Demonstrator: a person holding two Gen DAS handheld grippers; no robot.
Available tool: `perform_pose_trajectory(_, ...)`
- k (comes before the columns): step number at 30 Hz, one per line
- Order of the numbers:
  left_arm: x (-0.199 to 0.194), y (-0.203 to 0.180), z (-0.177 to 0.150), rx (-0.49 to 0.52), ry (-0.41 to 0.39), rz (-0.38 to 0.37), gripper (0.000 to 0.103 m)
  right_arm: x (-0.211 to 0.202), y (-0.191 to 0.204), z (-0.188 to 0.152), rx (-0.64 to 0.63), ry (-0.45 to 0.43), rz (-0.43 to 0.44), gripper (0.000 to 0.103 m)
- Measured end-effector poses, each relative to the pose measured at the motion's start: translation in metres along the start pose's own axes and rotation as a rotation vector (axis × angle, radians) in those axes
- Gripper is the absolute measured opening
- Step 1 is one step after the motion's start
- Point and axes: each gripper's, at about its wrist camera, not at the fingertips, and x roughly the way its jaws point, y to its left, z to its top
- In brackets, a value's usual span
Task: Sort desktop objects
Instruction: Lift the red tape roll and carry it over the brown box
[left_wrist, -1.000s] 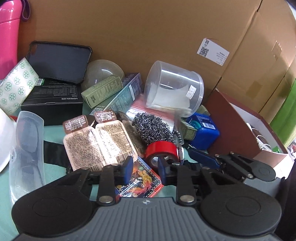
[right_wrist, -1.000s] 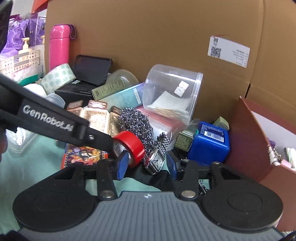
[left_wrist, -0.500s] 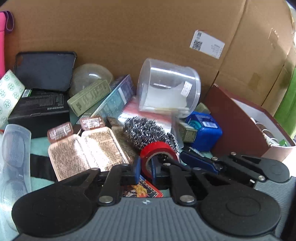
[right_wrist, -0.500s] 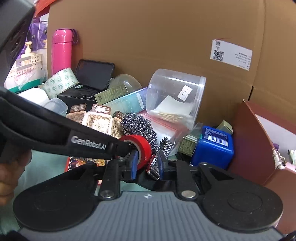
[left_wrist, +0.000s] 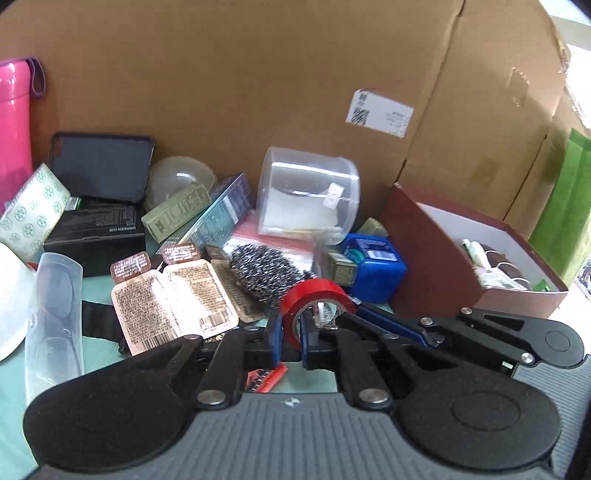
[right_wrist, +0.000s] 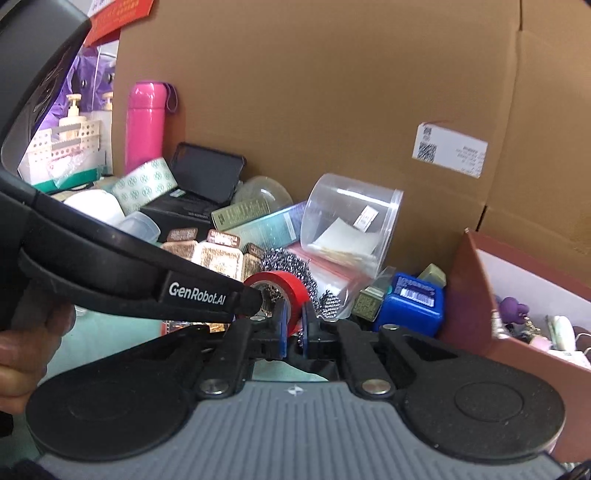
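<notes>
A red tape roll (left_wrist: 314, 295) hangs just above the cluttered teal desk, and my left gripper (left_wrist: 291, 332) is shut on its rim. From the right wrist view the same roll (right_wrist: 291, 284) sits at the tip of the left gripper (right_wrist: 258, 299), which reaches in from the left. My right gripper (right_wrist: 293, 328) is shut on a silver wristwatch (right_wrist: 328, 302), whose metal band hangs just right of the pads. In the left wrist view the right gripper (left_wrist: 343, 317) comes in from the right, its tips behind the roll.
A steel scourer (left_wrist: 266, 266), foil sachets (left_wrist: 173, 295), a blue box (left_wrist: 373, 266) and a tipped clear tub (left_wrist: 306, 192) crowd the desk. An open brown box (left_wrist: 443, 258) stands at the right. A cardboard wall (left_wrist: 258, 74) closes the back; a pink flask (left_wrist: 13, 129) stands far left.
Both grippers went from open to shut, the left on the red tape roll and the right on the watch. Both have since risen a little with their loads.
</notes>
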Motion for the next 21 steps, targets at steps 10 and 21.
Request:
perform_pose_trajectory(10, -0.025, -0.039, 0.006, 0.075, -0.058, -0.034, 0.008, -0.044, -0.017, 0.003, 0.019, -0.072, -0.061, 0.005)
perform_pose_trajectory(21, -0.022, -0.097, 0.019, 0.186, -0.095, -0.120, 0.008, -0.079, -0.059, -0.001, 0.071, -0.129, -0.182, 0.006)
